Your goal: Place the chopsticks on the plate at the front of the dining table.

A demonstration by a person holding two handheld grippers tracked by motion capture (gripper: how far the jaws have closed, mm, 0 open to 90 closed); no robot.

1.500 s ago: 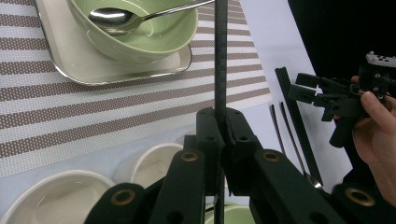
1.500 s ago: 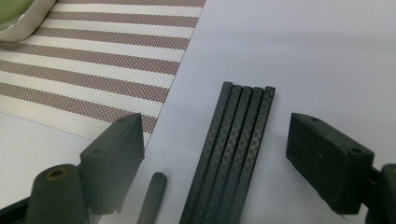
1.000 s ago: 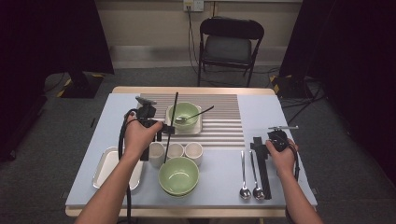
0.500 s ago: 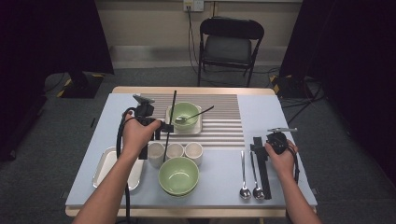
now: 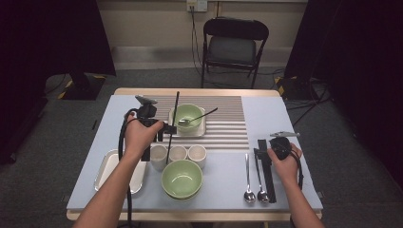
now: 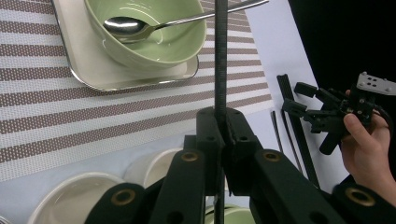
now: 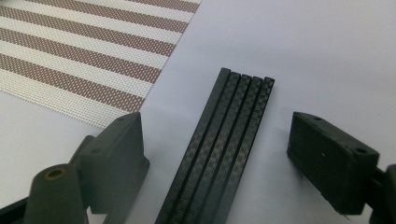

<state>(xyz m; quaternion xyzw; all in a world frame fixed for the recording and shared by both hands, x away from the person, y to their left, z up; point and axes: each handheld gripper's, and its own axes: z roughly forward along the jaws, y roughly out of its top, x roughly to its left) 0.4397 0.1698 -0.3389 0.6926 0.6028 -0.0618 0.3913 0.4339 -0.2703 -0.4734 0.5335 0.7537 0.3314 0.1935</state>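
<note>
My left gripper (image 5: pixel 165 129) is shut on a single black chopstick (image 5: pixel 174 114) and holds it tilted above the table. In the left gripper view the chopstick (image 6: pixel 220 56) rises from between the closed jaws of that gripper (image 6: pixel 219 122), past a green bowl (image 6: pixel 154 39) that holds a spoon (image 6: pixel 140 25). At the right side of the table my right gripper (image 5: pixel 261 148) stands open just above a bundle of black chopsticks (image 5: pixel 266 172). The bundle (image 7: pixel 224 144) lies between the open jaws of the right gripper (image 7: pixel 222 137) without touching them.
The green bowl (image 5: pixel 188 116) sits on a small tray on a striped placemat (image 5: pixel 228 124). Three pale cups (image 5: pixel 178 153), a stacked green bowl (image 5: pixel 182 178), a metal tray (image 5: pixel 110 170) and two spoons (image 5: pixel 254 180) lie nearer the front. A chair (image 5: pixel 233 47) stands beyond the table.
</note>
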